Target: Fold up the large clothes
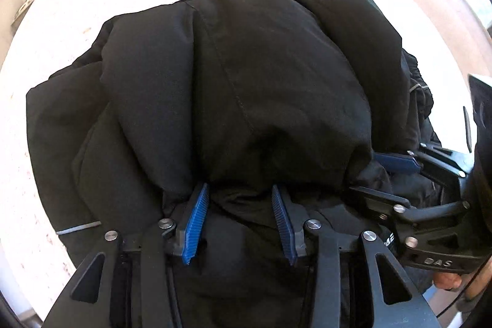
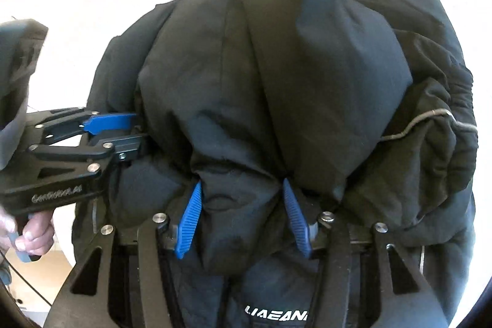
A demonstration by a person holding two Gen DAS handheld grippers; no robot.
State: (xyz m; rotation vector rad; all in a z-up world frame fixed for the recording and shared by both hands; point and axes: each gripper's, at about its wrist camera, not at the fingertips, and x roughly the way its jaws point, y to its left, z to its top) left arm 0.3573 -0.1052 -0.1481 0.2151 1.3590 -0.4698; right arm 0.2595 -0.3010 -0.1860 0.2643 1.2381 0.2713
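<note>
Left wrist view: black padded jacket (image 1: 233, 88) bundled on white table (image 1: 61, 5), long axis running away from camera. Left gripper (image 1: 240, 205) part open, folded edge between pads, grip unclear. Right wrist view: right gripper (image 2: 243, 199) likewise. Soft, bulky, slippery; hold thick hem.

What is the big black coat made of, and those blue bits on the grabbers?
The black coat looks like matte woven fabric with puffy padding, judging by its soft bulging folds. The blue pads look like ribbed rubber or plastic; I can't tell which.
</note>
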